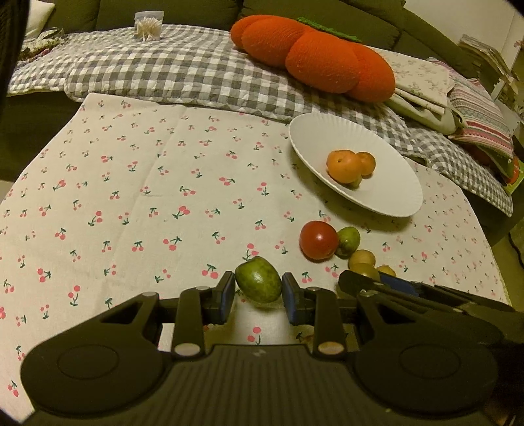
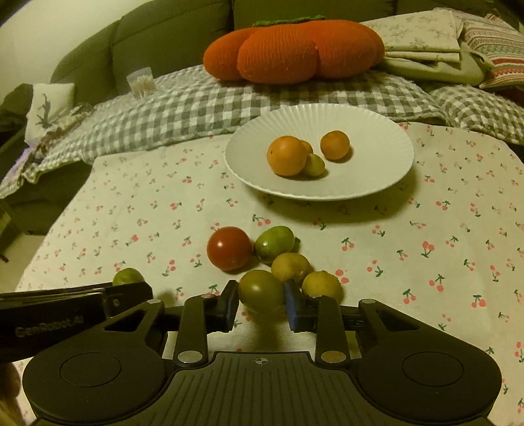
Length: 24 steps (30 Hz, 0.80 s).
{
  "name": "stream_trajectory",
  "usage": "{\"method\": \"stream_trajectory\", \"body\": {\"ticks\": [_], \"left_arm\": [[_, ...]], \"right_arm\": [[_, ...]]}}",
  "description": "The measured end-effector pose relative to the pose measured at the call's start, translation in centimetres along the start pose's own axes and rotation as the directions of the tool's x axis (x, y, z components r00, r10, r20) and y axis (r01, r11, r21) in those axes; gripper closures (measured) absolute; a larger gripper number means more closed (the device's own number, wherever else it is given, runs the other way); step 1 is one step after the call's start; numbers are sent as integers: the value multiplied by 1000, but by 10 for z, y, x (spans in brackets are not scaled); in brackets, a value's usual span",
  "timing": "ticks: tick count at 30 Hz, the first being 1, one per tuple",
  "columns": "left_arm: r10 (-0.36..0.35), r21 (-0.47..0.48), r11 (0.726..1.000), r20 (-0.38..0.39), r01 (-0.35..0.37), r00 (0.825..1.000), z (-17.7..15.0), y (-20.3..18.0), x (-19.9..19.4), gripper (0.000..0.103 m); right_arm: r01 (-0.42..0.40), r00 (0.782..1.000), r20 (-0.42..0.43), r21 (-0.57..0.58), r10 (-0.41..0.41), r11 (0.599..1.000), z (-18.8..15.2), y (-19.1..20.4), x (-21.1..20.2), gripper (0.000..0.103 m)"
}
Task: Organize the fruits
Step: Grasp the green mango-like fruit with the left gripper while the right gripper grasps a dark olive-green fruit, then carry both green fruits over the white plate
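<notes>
In the left wrist view my left gripper (image 1: 258,290) is shut on a green fruit (image 1: 258,281), pads touching both its sides, low over the cherry-print cloth (image 1: 147,196). In the right wrist view my right gripper (image 2: 261,296) is shut on an olive-green fruit (image 2: 260,288) at the near edge of a loose cluster: a red tomato (image 2: 229,248), a green fruit (image 2: 274,243) and two yellow fruits (image 2: 290,267). Beyond stands a white plate (image 2: 376,131) holding orange fruits (image 2: 286,155) and a small yellow one. The left gripper's body (image 2: 65,311) lies at lower left.
An orange pumpkin-shaped cushion (image 2: 294,52) and folded cloths (image 2: 425,42) rest on a grey checked blanket (image 2: 180,108) behind the table. A clear box of cotton swabs (image 1: 149,26) stands at the back left. The cloth left of the fruits (image 1: 114,213) is bare.
</notes>
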<state>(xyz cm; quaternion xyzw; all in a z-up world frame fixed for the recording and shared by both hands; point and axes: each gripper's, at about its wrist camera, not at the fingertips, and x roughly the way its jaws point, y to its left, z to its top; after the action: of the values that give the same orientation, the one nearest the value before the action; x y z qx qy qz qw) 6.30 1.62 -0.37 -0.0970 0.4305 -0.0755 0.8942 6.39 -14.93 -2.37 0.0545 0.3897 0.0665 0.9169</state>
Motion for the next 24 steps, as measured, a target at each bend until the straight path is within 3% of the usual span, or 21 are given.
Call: {"method": "stream_trajectory", "body": {"ticks": [24], "left_arm": [[-29,106,994,100,18,995,11,-21,-10,74]], "right_arm": [[-33,994,104,69,26,997,30,-35,-42,75]]}}
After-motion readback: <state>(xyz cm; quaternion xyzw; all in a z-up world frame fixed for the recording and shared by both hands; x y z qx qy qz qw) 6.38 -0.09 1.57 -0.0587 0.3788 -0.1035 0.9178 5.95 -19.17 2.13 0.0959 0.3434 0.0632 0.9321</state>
